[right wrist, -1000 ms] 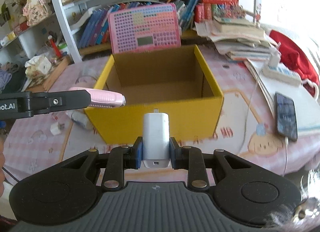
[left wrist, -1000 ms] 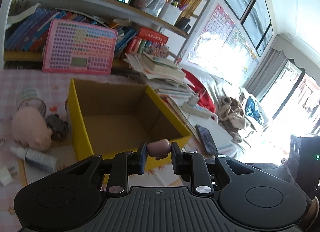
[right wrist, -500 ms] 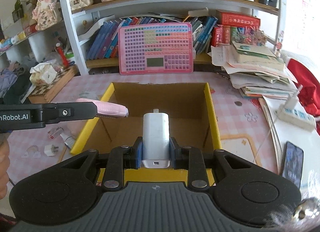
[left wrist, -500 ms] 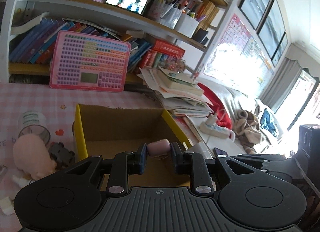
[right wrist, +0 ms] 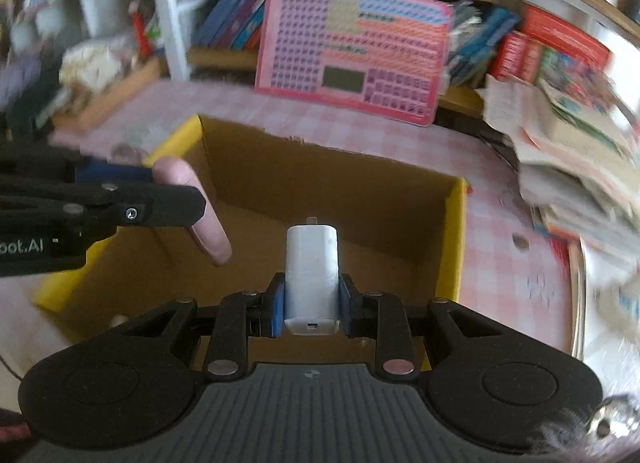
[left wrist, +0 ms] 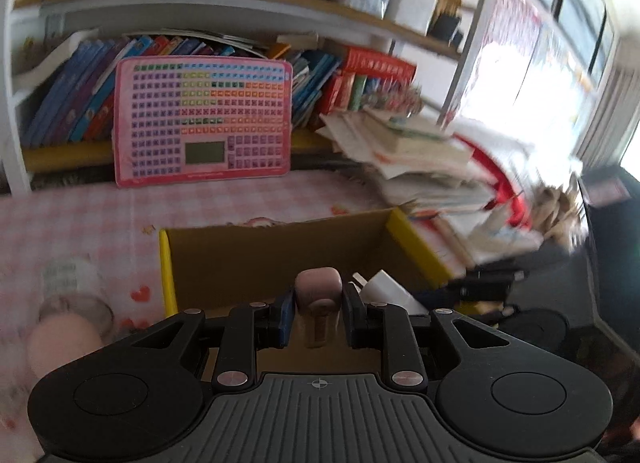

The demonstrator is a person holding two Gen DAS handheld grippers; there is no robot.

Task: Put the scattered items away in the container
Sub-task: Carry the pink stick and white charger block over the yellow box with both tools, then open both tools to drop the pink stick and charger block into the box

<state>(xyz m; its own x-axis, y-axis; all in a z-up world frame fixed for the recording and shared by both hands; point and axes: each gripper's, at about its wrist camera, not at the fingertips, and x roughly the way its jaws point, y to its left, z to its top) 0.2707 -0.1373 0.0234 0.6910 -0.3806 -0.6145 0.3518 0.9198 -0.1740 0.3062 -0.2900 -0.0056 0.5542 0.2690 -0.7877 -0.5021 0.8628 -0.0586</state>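
1. closest in, the left gripper [left wrist: 318, 313] has its jaws pinching a pink tube-shaped item [left wrist: 319, 290] between the blue pads, and the item sticks out forward past the fingertips.
2. likewise, the right gripper [right wrist: 311, 309] has its jaws clamped on a white charger [right wrist: 311, 275], held upright along the fingers with its small prong pointing away from the camera.
3. both held things hang over the open top of the yellow cardboard box [right wrist: 452, 259]; in the right wrist view the pink tube-shaped item [right wrist: 200, 211] slants down into the box's left side, while the white charger sits over the middle.
4. in the left wrist view the white charger [left wrist: 386, 289] shows just to the right of the pink item, inside the box walls.
5. left of the box, on the pink checked table [left wrist: 80, 219], lie a pale pink plush toy [left wrist: 64, 347] and a blurred roll of tape [left wrist: 70, 283].
6. beyond the box, a pink keyboard-like toy pad [left wrist: 202, 121] leans upright against a row of books on the shelf [left wrist: 60, 151].
7. to the right, a messy pile of papers and books [left wrist: 416, 159] rests near the box's far right corner.
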